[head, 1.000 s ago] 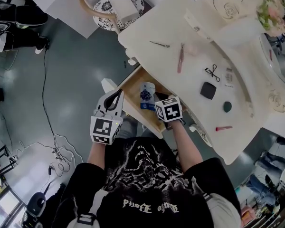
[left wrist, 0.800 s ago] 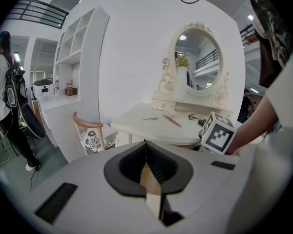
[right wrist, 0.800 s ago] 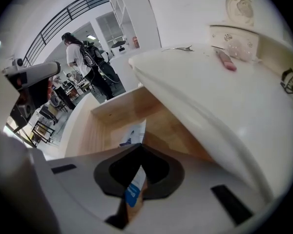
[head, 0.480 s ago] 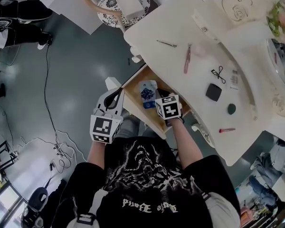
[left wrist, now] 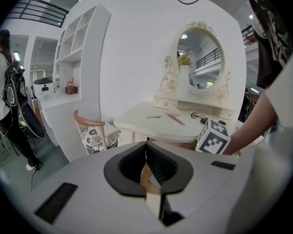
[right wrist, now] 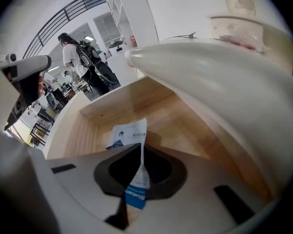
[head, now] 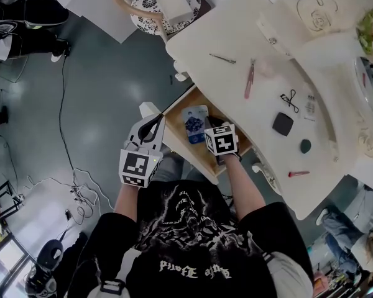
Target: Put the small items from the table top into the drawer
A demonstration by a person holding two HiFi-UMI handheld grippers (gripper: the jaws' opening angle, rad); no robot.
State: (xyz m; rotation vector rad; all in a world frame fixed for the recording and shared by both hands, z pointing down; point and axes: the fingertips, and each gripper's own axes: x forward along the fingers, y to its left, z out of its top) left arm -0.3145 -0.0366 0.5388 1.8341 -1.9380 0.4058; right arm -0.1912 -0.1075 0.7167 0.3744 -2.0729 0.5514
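R gripper is pinched shut on a thin white/blue packet, held inside the open wooden drawer just under the table edge; in head view the packet lies over the drawer w/ the R gripper at its side. L gripper has its jaws pressed together w/ nothing between, hanging off the drawer's L corner. On the table top: silver pin, pink clip, black compact, red stick.
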